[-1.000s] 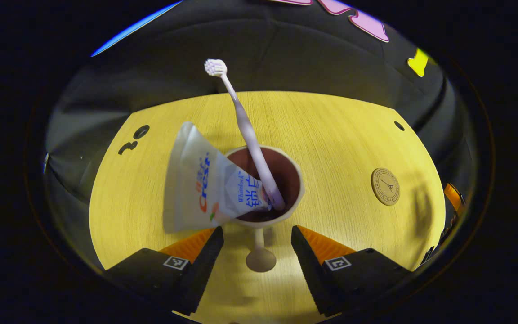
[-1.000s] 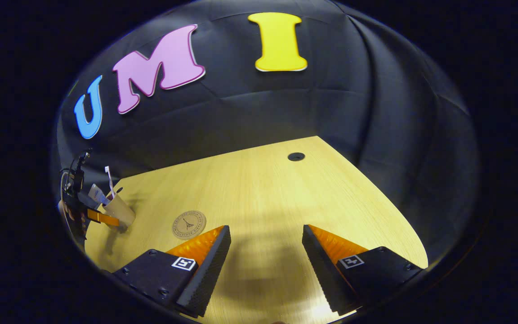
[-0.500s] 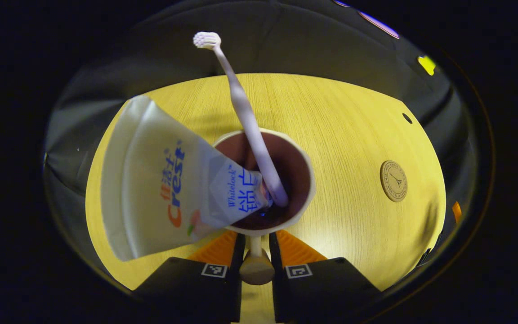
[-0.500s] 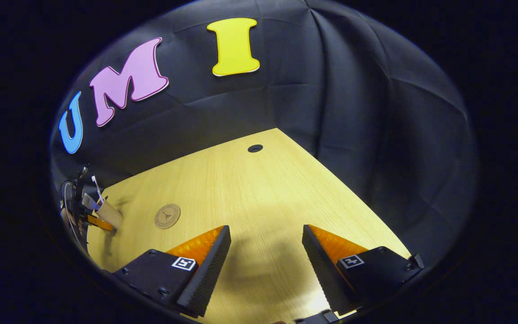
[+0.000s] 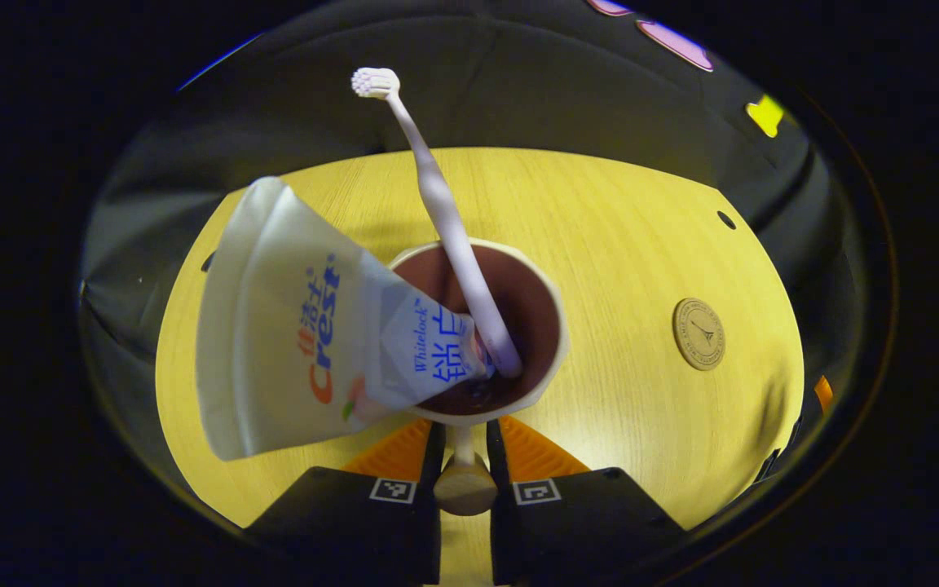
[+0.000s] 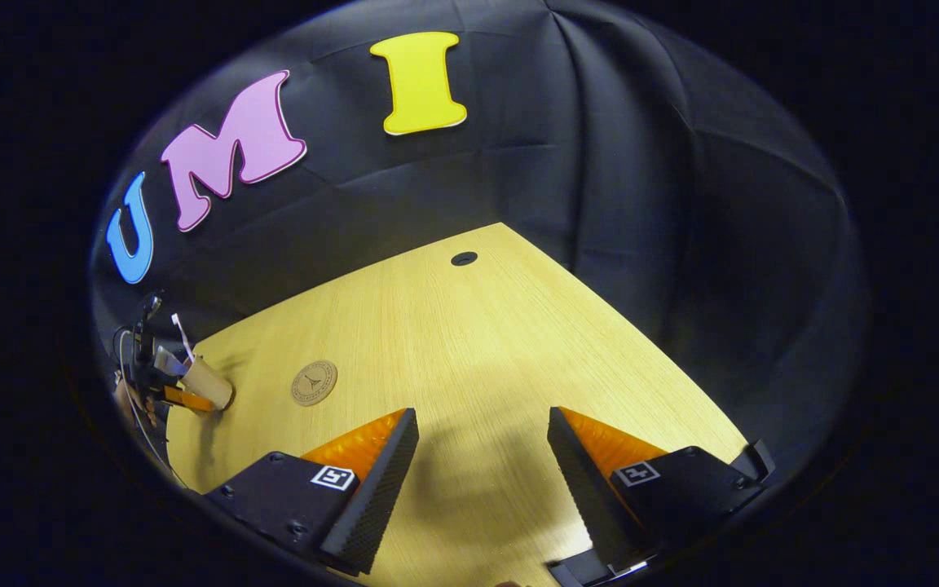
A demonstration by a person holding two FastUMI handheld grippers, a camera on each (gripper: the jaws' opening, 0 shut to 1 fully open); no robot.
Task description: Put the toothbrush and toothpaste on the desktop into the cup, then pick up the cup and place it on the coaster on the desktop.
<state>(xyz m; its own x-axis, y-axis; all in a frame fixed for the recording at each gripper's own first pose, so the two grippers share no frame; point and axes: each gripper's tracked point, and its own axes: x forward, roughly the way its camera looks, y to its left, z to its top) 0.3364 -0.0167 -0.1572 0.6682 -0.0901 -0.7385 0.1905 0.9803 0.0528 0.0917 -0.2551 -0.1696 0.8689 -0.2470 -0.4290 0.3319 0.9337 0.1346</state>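
Now the table [image 5: 616, 212] carries everything, its pale wood grain running wide under both views. Since a second ago the left tool [image 5: 463, 456] has closed from a wide spread onto the thin stem-like handle of the cup [image 5: 555, 342], both fingers pressing it from either side; I judge the loading step done and the lift to the coaster just starting. The right tool [image 6: 482, 481] hangs spread apart over bare wood, holding nothing. Inside the cup, the toothpaste [image 5: 298, 326], a white tube with blue and red print, leans out toward 9 o'clock, and the pale slender toothbrush [image 5: 445, 220] stands bristles up toward 12 o'clock. The coaster [image 5: 698, 333], a small round brown disc, lies at 3 o'clock of the cup, well apart.
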